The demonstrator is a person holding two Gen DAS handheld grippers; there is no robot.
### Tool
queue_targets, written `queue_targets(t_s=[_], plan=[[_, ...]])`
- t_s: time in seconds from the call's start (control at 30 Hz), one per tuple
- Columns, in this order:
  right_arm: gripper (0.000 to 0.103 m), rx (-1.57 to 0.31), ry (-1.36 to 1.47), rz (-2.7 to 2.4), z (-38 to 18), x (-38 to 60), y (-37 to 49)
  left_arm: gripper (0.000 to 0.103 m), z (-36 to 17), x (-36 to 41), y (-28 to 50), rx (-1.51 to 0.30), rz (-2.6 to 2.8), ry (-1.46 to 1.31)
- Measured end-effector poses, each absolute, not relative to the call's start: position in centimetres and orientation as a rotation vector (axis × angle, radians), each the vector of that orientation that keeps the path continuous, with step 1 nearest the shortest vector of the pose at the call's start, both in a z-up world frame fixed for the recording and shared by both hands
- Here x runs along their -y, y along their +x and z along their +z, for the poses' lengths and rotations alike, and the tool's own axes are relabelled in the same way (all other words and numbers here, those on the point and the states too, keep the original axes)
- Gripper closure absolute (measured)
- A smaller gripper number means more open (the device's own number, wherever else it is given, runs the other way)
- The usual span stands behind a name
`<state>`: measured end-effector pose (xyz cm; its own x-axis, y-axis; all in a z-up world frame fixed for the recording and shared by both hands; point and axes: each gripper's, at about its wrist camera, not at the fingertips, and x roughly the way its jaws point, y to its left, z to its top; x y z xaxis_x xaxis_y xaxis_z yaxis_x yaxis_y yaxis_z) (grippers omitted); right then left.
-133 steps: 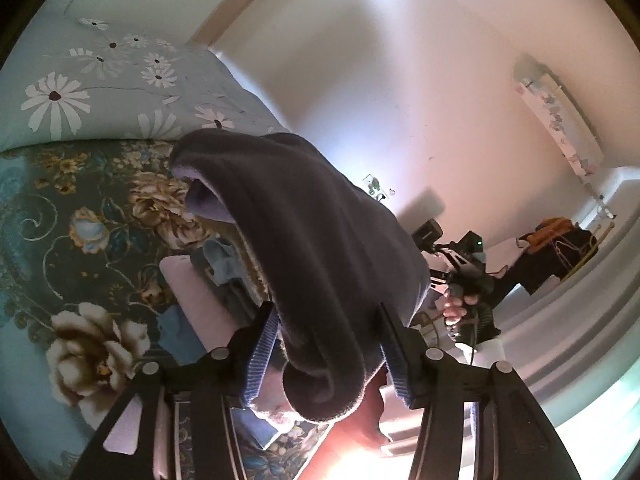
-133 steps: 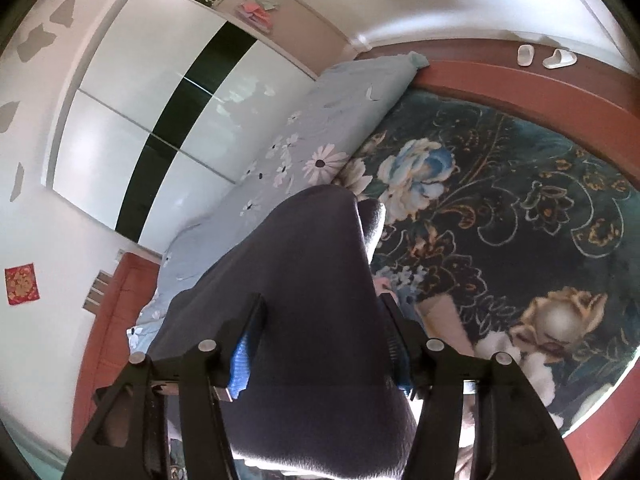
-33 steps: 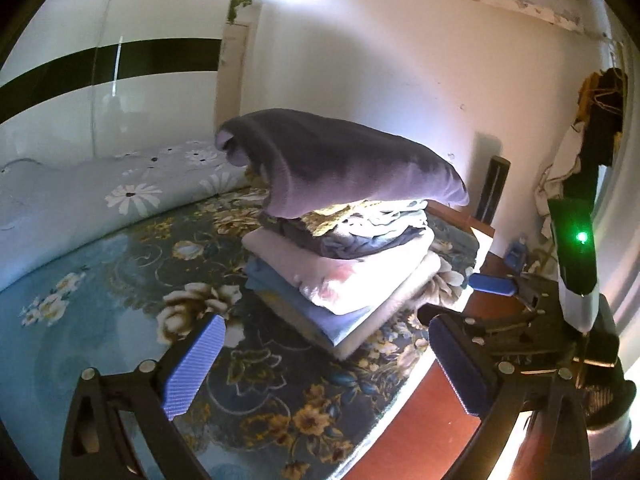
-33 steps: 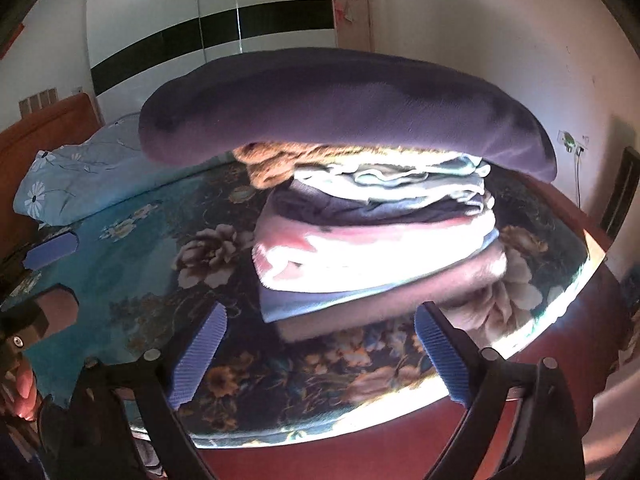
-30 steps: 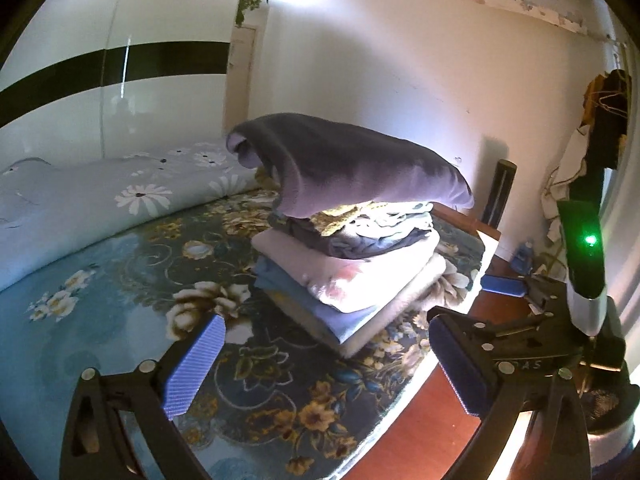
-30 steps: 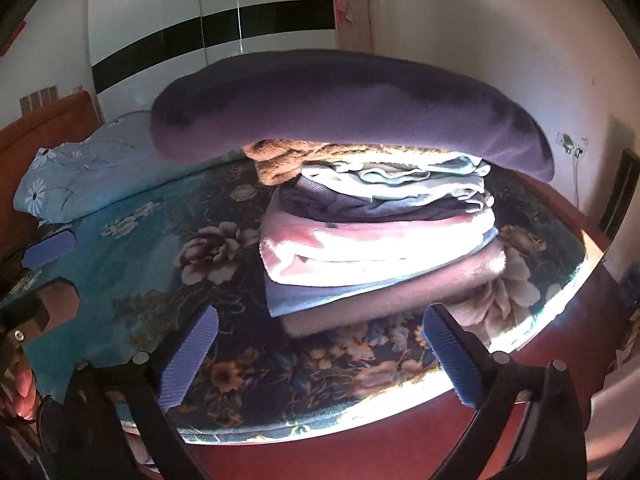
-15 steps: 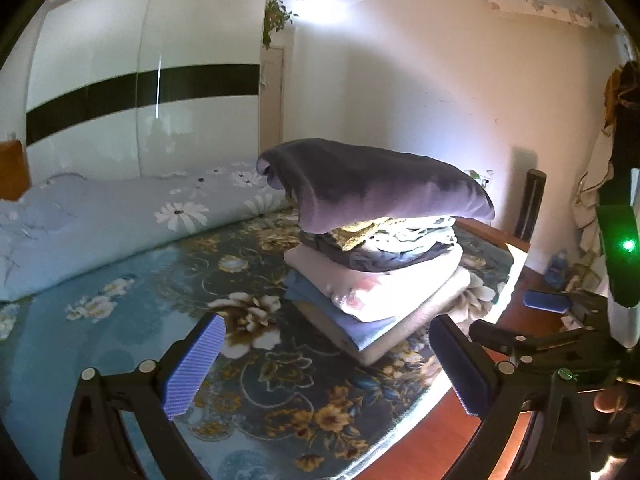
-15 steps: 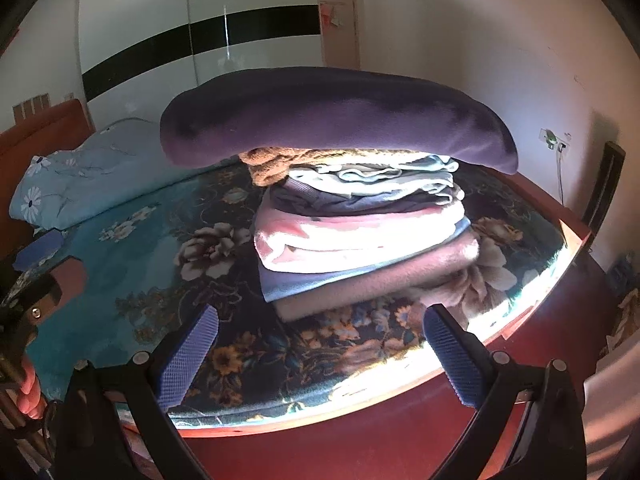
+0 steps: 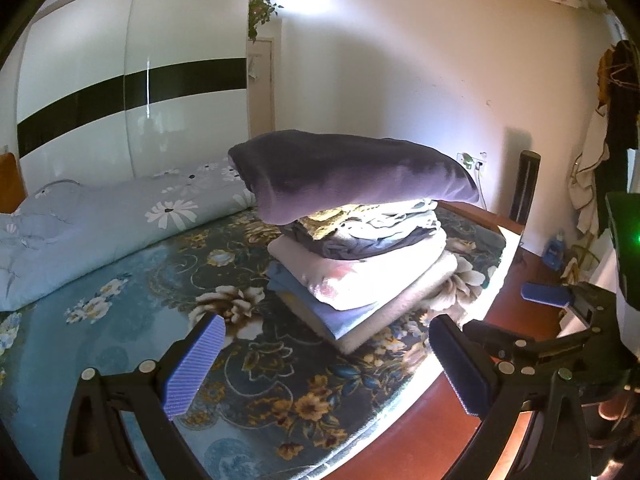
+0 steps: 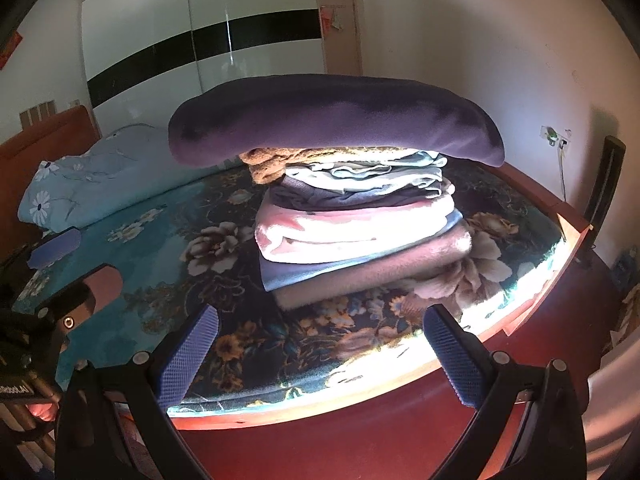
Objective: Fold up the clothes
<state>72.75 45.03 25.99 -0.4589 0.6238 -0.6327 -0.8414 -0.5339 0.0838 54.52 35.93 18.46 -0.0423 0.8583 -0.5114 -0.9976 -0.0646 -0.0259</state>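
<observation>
A folded dark purple fleece garment [image 9: 348,176] lies on top of a stack of folded clothes [image 9: 360,268] on the bed's floral blanket [image 9: 160,280]. It overhangs the stack on both sides. In the right wrist view the garment [image 10: 336,120] caps the same stack [image 10: 360,236]. My left gripper [image 9: 324,364] is open and empty, back from the stack. My right gripper [image 10: 320,356] is open and empty, near the bed's edge. The right gripper also shows at the right of the left wrist view [image 9: 560,312].
A light blue daisy-print duvet [image 9: 100,216] lies along the far side of the bed. The wooden bed frame [image 10: 360,440] runs along the near edge. A white wardrobe with a black band [image 9: 132,92] stands behind. Clothes hang on a rack [image 9: 612,128] at the right.
4.4 s ago both grippers were shut on the purple garment, carrying it. It now rests on the stack, both grippers are open, and over the last second both have drawn back from it.
</observation>
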Motion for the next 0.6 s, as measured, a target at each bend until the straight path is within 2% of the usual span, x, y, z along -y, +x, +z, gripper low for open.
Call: queue_targets(t_s=[0.6], plan=[[0.000, -0.477, -0.649, 2.085, 26.51, -45.10, 72.86, 0.000, 18.79, -35.77, 54.29, -0.362, 1.617, -0.492]])
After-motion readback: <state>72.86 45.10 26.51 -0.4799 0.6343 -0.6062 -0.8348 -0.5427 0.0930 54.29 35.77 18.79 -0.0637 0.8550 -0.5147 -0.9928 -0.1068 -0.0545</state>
